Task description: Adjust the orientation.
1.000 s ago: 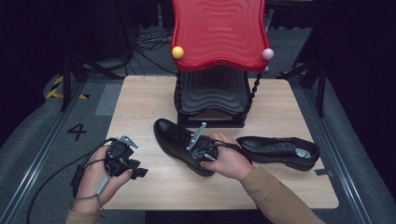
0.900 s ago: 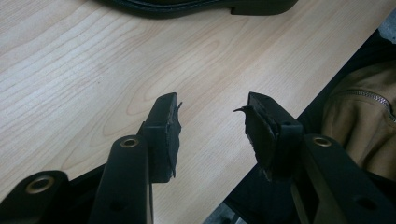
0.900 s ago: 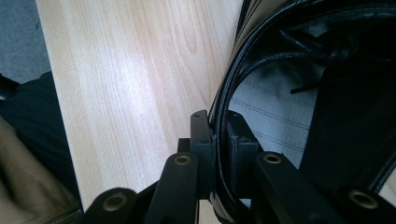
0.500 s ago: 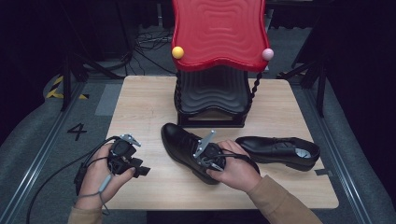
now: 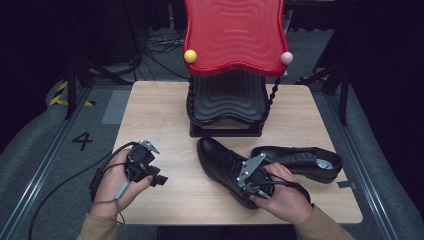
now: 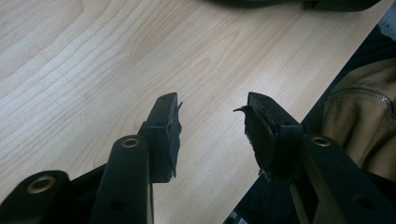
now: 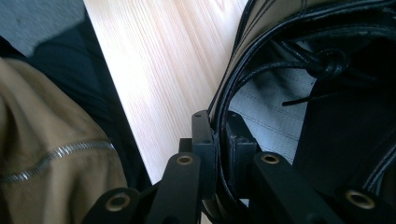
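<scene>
The right tongs (image 5: 250,181) are clamped on the collar rim of a glossy black leather lace-up shoe (image 5: 220,165), one jaw inside the opening and one outside, a hold that lets the shoe be dragged or turned by its edge. It lies on the pale wooden surface (image 5: 160,110), just in front of a black wavy-tiered rack with a red wavy top (image 5: 232,35). The matching second black shoe (image 5: 300,161) lies close at its right and could block a swing that way. The left tongs (image 5: 159,180) hover open and empty, well apart
</scene>
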